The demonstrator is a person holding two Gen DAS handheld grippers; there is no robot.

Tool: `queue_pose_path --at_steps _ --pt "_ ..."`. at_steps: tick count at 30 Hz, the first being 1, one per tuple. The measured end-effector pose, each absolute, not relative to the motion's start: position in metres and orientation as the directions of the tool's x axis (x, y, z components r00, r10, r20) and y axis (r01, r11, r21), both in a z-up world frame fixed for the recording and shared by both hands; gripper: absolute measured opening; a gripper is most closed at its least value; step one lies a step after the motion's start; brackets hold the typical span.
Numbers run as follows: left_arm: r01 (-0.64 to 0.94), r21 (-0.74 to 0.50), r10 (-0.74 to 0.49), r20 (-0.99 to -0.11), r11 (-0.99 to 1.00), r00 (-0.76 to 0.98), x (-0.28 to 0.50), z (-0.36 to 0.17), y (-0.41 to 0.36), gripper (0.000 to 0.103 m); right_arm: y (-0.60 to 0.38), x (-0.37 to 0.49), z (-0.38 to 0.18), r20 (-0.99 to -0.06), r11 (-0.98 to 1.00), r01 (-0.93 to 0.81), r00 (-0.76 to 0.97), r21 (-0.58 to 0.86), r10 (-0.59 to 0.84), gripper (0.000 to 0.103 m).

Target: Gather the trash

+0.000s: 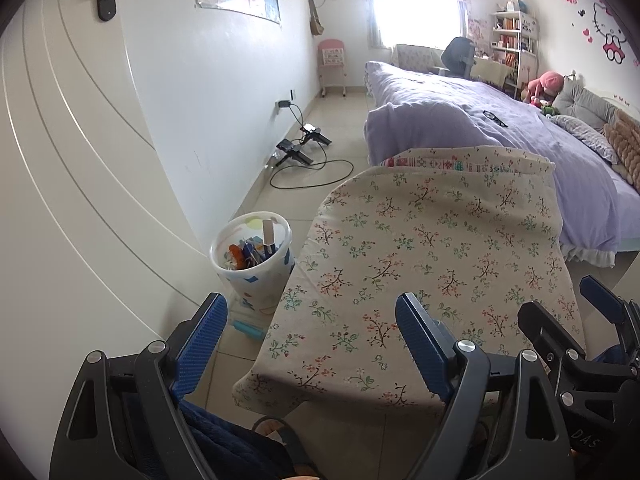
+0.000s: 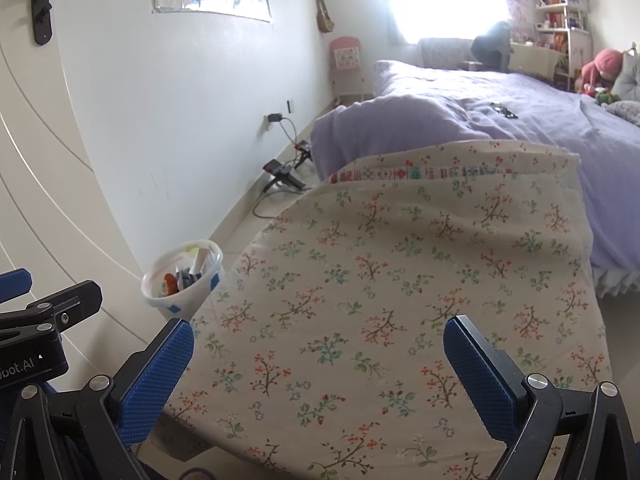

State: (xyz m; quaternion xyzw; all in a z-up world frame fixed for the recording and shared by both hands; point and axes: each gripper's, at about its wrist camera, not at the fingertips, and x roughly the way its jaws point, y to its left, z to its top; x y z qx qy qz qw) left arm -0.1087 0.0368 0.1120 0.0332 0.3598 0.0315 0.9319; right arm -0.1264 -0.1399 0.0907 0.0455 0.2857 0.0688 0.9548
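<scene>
Closest to me, both grippers hang side by side at the near end of a cloth-covered counter [image 1: 432, 256], each with its blue-padded fingers spread wide and nothing between them. The left gripper [image 1: 310, 350] sits over the counter's near left corner, its left finger out past the edge above the tiled floor [image 1: 344, 136]; the right gripper [image 2: 320, 372] is just to its right, its fingers framing the flowered cloth [image 2: 400, 280]. In the left wrist view the right gripper's black frame shows at the lower right edge, close alongside. The cloth top looks bare in both views. Just beside the counter's left edge, on the floor against the white wall, stands a small white bin [image 1: 253, 258] with blue patches on its side, upright and already holding scraps: orange and blue bits and a pale stick-like piece leaning against the rim. A small teal object [image 1: 248, 328] lies on the tiles at the bin's foot; I cannot tell what it is. Farther along the wall, black devices [image 1: 296, 152] sit on the floor with cables running up to a wall socket. Beyond the counter's far end lies a bed [image 1: 500, 120] under a lilac cover, with a dark object I cannot make out on top, and a bright window at the back.
</scene>
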Motion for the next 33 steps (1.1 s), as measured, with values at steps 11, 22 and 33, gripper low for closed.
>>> queue_pose_path --at_steps 11,22,33 --pt "-0.031 0.082 0.079 -0.669 0.996 0.739 -0.108 0.112 0.037 0.088 -0.14 -0.124 0.088 -0.545 0.986 -0.107 0.823 0.127 0.16 0.103" --pt "-0.029 0.084 0.078 -0.673 0.996 0.736 -0.107 0.108 0.037 0.088 -0.143 -0.121 0.086 -0.549 0.986 -0.108 0.82 0.131 0.162 0.103" --pt "-0.017 0.091 0.075 -0.682 0.996 0.728 -0.102 0.103 0.034 0.088 -0.143 -0.116 0.08 -0.557 0.985 -0.108 0.814 0.136 0.166 0.103"
